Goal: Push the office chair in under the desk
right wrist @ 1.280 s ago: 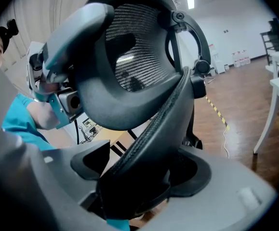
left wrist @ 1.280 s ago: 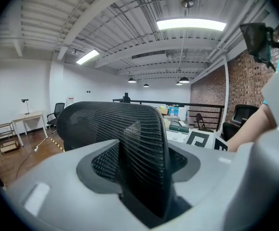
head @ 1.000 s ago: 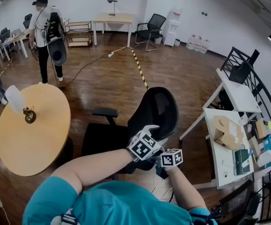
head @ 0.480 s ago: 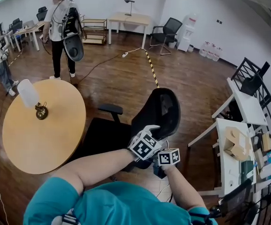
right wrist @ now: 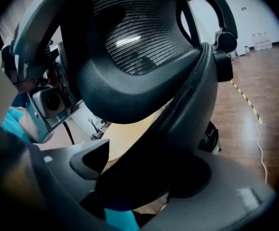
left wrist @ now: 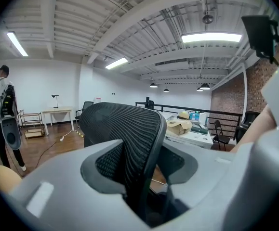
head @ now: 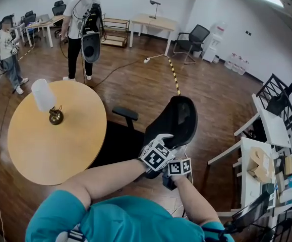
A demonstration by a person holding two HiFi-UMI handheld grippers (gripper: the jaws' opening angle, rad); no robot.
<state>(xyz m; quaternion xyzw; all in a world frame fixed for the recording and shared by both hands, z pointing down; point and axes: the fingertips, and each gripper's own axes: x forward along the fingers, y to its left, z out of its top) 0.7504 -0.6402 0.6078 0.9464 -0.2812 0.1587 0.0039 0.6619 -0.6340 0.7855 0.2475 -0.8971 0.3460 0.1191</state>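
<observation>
Over on the far left, a person in a white top (head: 7, 44) stands on the wooden floor (head: 135, 84). A second person (head: 82, 26) with a dark pack stands a little further right. Closer to us sits the round wooden table (head: 45, 150), with a white object (head: 43, 95) and a small brass piece (head: 55, 116) near its far edge. Just beside the table we find the black office chair (head: 118, 145), its seat toward the table and its mesh backrest (head: 178, 117) toward us. Our left gripper (left wrist: 144, 160) has the top rim of the backrest between its jaws, which are closing on it. Our right gripper (right wrist: 146, 165), just beside the left one and lower, pinches the dark frame at the back of the chair. Further right stands the white desk (head: 272, 130); the chair is out on the open floor, apart from it and not under it. A cardboard box (head: 259, 163) lies on the nearer desk top (head: 246, 185).
</observation>
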